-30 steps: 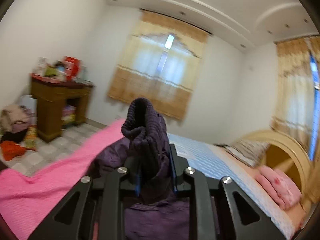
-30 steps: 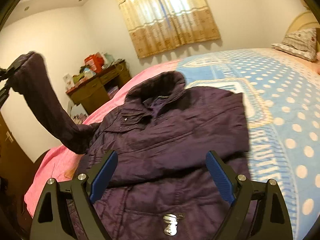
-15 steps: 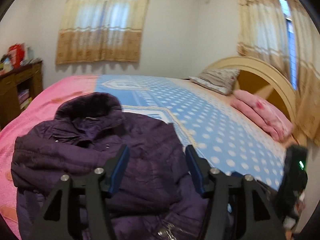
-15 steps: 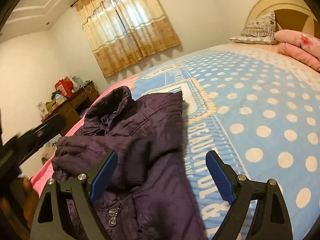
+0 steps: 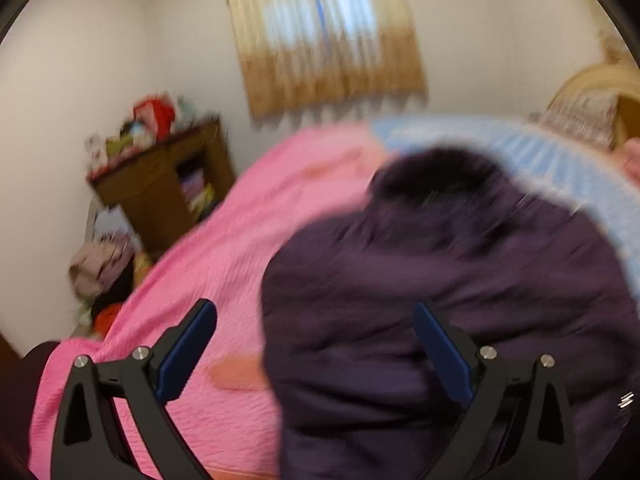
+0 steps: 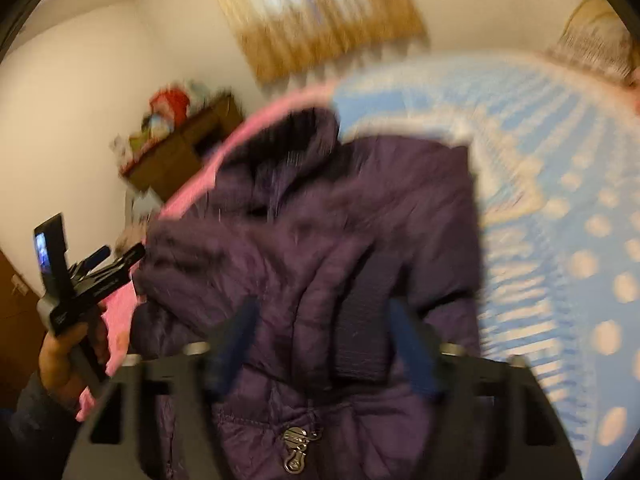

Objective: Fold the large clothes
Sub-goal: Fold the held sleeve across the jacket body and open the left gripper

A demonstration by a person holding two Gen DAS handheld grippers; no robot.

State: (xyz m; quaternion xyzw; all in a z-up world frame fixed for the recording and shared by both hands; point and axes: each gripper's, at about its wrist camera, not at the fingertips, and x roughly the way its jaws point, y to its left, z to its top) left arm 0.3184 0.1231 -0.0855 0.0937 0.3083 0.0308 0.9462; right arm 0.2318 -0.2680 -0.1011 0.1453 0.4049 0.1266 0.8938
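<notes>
L gripper (image 5: 316,344): my jaws wide apart, empty.
R gripper (image 6: 324,344): parted, empty.
Jacket (image 6: 320,240): purple, 12 o'clock, on bed (image 6: 560,200).

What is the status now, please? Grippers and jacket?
Left gripper open, empty. Right gripper open, over jacket. Jacket on bed, sleeves folded in. Nothing blocking.

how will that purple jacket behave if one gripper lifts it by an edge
The purple jacket looks puffy and quilted, so it will probably sag and drape, not hold shape. Its creased, faintly shiny shell may be slippery in the fingers. It covers a broad stretch of the bed, so one edge lifted by the right gripper would likely drag the rest.
</notes>
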